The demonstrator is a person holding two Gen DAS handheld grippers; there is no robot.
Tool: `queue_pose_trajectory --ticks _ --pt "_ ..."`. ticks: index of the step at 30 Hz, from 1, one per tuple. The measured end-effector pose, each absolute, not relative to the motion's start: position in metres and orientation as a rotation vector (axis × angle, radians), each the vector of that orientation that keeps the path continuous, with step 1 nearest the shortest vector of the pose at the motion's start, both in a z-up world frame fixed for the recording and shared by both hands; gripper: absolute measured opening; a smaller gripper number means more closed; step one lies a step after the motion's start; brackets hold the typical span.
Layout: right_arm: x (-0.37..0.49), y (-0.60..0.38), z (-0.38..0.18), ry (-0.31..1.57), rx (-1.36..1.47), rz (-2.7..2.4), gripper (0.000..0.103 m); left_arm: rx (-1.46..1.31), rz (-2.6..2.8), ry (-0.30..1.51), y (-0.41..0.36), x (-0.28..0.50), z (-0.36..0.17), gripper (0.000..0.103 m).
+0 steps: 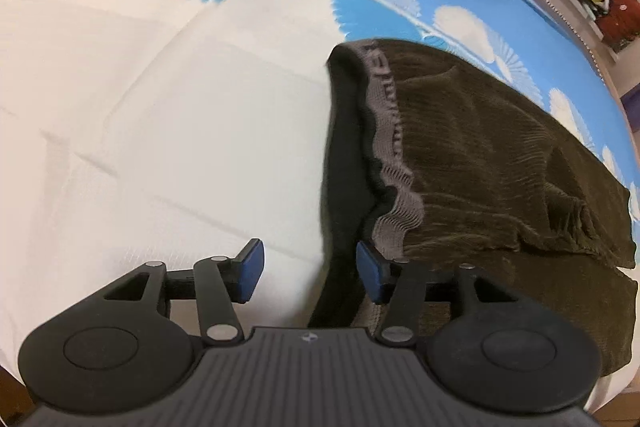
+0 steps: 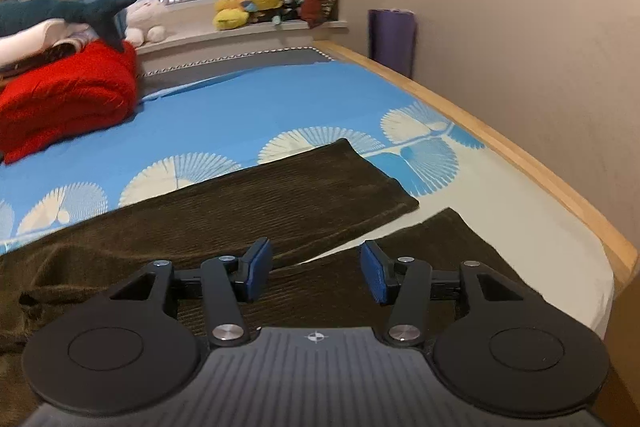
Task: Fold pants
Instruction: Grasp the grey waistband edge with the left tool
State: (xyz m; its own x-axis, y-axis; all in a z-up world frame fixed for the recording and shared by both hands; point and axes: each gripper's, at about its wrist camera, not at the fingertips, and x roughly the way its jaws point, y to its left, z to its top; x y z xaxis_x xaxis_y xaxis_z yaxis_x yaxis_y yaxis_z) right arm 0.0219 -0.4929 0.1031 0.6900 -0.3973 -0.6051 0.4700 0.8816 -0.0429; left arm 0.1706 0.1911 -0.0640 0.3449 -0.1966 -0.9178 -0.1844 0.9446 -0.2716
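Observation:
Dark olive corduroy pants [image 1: 480, 155] lie flat on the bed, their grey ribbed waistband [image 1: 390, 131] and black lining turned toward the white part of the sheet. My left gripper [image 1: 310, 271] hovers open over the waistband's near corner. Its right pad [image 1: 368, 267] is at the band's edge and its left pad [image 1: 252, 267] is over bare sheet; nothing is gripped. In the right wrist view the two legs [image 2: 280, 203] fan out toward their hems. My right gripper [image 2: 316, 269] stands open just above the near leg [image 2: 440, 239], nothing pinched.
The sheet [image 2: 248, 107] is blue with white fan prints. A folded red blanket [image 2: 68, 103] with a shark plush [image 2: 72, 11] on it sits at the far left. Plush toys [image 2: 248, 3] line the sill. The wooden bed edge [image 2: 520, 155] and wall run along the right, with a purple roll [image 2: 392, 39] in the corner.

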Motion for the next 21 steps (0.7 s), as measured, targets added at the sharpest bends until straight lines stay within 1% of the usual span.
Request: queue_pose_trajectory --ticks 2,4,12,13,15,16,17,18,20,21 --pt "0.019 -0.498 0.101 0.656 0.149 -0.492 0.053 -0.356 -0.026 1.242 0.187 0.171 -0.067 0.065" --pt "0.018 -0.504 0.099 0.662 0.178 -0.489 0.053 -0.347 -0.056 1.259 0.180 0.171 -0.071 0.069" --pt "0.021 -0.507 0.093 0.690 0.195 -0.477 0.053 -0.093 -0.110 1.330 0.134 0.163 -0.089 0.070" --pt "0.022 -0.505 0.093 0.693 0.187 -0.472 0.053 -0.079 -0.117 1.326 0.132 0.162 -0.089 0.068" --pt "0.023 -0.501 0.093 0.698 0.169 -0.462 0.053 -0.063 -0.149 1.314 0.129 0.159 -0.089 0.056" --pt "0.023 -0.499 0.093 0.699 0.162 -0.457 0.053 -0.072 -0.171 1.313 0.129 0.159 -0.088 0.042" --pt "0.024 -0.497 0.093 0.701 0.154 -0.453 0.053 -0.076 -0.185 1.308 0.128 0.158 -0.087 0.037" --pt "0.024 -0.496 0.093 0.702 0.146 -0.449 0.053 -0.055 -0.197 1.299 0.126 0.156 -0.086 0.035" --pt "0.026 -0.493 0.093 0.704 0.132 -0.443 0.053 -0.017 -0.217 1.283 0.122 0.153 -0.083 0.026" --pt "0.027 -0.491 0.092 0.706 0.126 -0.441 0.053 -0.004 -0.223 1.272 0.121 0.152 -0.082 0.024"
